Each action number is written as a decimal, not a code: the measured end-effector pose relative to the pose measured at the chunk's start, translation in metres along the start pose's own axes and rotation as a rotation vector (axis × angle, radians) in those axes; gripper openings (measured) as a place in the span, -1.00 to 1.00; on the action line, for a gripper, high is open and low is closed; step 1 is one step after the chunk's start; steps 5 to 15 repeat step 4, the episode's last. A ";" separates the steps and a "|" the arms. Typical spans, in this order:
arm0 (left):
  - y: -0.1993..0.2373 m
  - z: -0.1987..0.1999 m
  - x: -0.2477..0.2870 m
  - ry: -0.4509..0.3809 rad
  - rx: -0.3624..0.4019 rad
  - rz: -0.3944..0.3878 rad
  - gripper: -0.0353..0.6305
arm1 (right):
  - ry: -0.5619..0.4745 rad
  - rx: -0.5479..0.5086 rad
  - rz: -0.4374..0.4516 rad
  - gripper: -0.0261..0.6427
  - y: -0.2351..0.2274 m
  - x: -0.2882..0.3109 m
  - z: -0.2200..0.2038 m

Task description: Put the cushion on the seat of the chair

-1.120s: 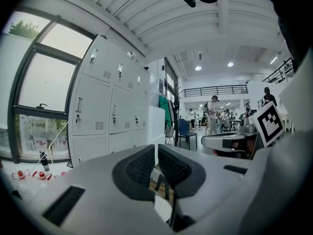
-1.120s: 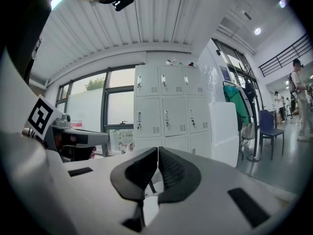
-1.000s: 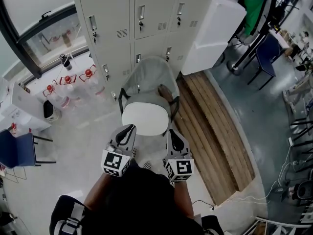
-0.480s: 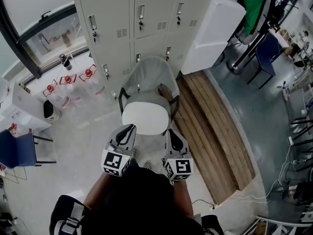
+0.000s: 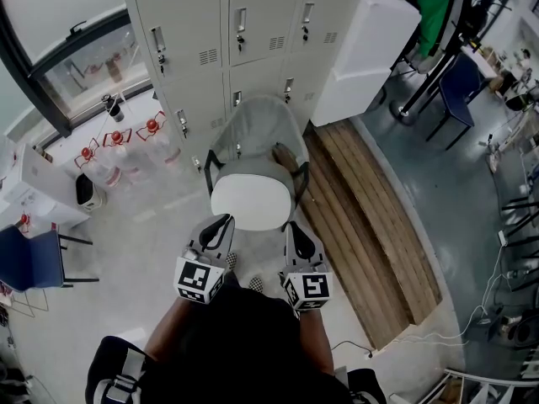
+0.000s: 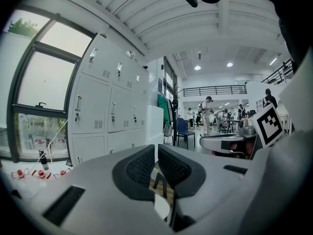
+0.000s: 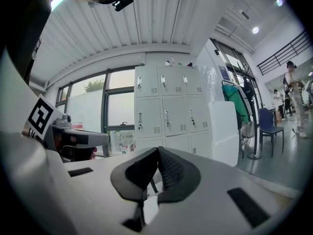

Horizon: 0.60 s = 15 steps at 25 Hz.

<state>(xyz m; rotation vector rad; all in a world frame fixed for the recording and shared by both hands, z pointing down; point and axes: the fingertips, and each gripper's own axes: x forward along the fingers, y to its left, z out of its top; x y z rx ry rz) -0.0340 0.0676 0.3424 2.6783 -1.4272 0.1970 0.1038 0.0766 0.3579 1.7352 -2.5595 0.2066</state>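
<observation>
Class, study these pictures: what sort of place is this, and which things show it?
Probably a shared workshop or lab, at its locker corner: a bank of grey metal lockers, a blue chair, and people standing in the open hall beyond.

**A:** Is there any writing here you can actually read?

**B:** None. The marker cube (image 5: 199,281) on the left gripper (image 5: 224,220) and the one on the right gripper (image 5: 294,226) carry black-and-white square patterns, not letters or digits.

**A:** What about the lockers (image 5: 253,23)?

**B:** There are small dark plates beside the door handles, too small to read. The bottles (image 5: 152,137) by the lockers' left end have red tags, and any print on them is too small as well.
</observation>
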 end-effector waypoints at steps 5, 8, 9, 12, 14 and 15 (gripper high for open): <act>0.000 0.005 -0.001 -0.004 0.005 0.011 -0.78 | 0.000 0.005 0.002 -0.83 0.001 -0.002 0.000; 0.000 0.005 -0.001 -0.004 0.005 0.011 -0.78 | 0.000 0.005 0.002 -0.83 0.001 -0.002 0.000; 0.000 0.005 -0.001 -0.004 0.005 0.011 -0.78 | 0.000 0.005 0.002 -0.83 0.001 -0.002 0.000; 0.000 0.005 -0.001 -0.004 0.005 0.011 -0.78 | 0.000 0.005 0.002 -0.83 0.001 -0.002 0.000; 0.000 0.005 -0.001 -0.004 0.005 0.011 -0.78 | 0.000 0.005 0.002 -0.83 0.001 -0.002 0.000; 0.000 0.005 -0.001 -0.004 0.005 0.011 -0.78 | 0.000 0.005 0.002 -0.83 0.001 -0.002 0.000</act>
